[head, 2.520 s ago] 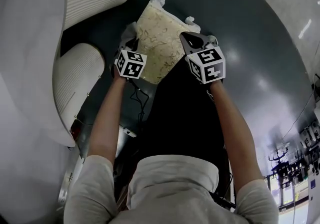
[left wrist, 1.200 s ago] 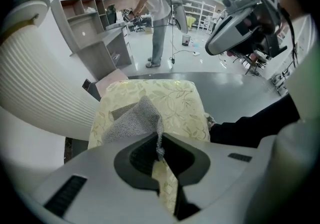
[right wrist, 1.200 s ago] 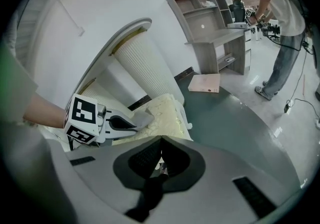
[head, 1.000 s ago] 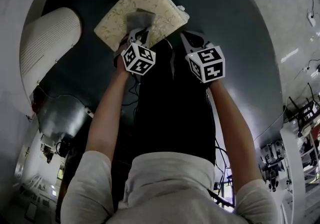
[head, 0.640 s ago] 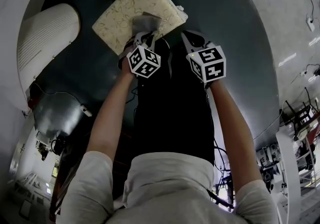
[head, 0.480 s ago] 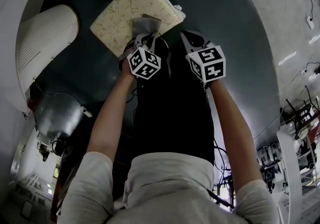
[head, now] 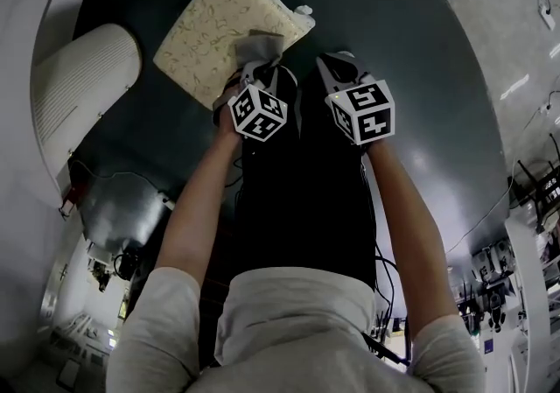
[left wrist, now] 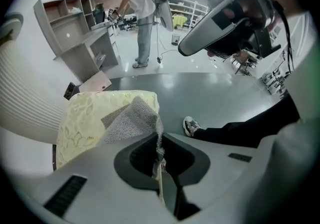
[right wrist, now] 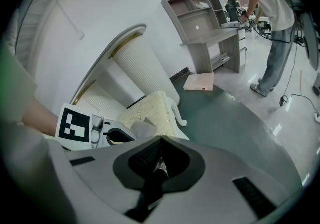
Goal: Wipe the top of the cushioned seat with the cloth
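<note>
Head view: I look steeply down on my two arms. My left hand-held gripper (head: 254, 69) reaches onto a cream, leaf-patterned cushioned seat (head: 210, 28) that stands on a dark floor (head: 394, 41). A grey cloth (head: 260, 45) lies on the seat's near edge, at that hand-held gripper's tip. My right hand-held gripper (head: 332, 67) hovers just beside it, over the floor and off the seat. Each carries a cube printed with black-and-white square markers. A white ribbed panel (head: 83, 94) curves at the left.

Left gripper view: the jaws are clamped on a fold of the grey cloth, which spreads forward onto the seat top. A shoe (left wrist: 190, 126) rests on the floor just right of the seat. Far back, a person (left wrist: 137, 3) stands near grey shelves (left wrist: 70, 31).

Right gripper view: the jaws are pressed together with nothing between them. Ahead to the left I see the left hand-held gripper's marker cube, the cloth and the seat. A flat board (right wrist: 199, 82) lies on the floor beyond.
</note>
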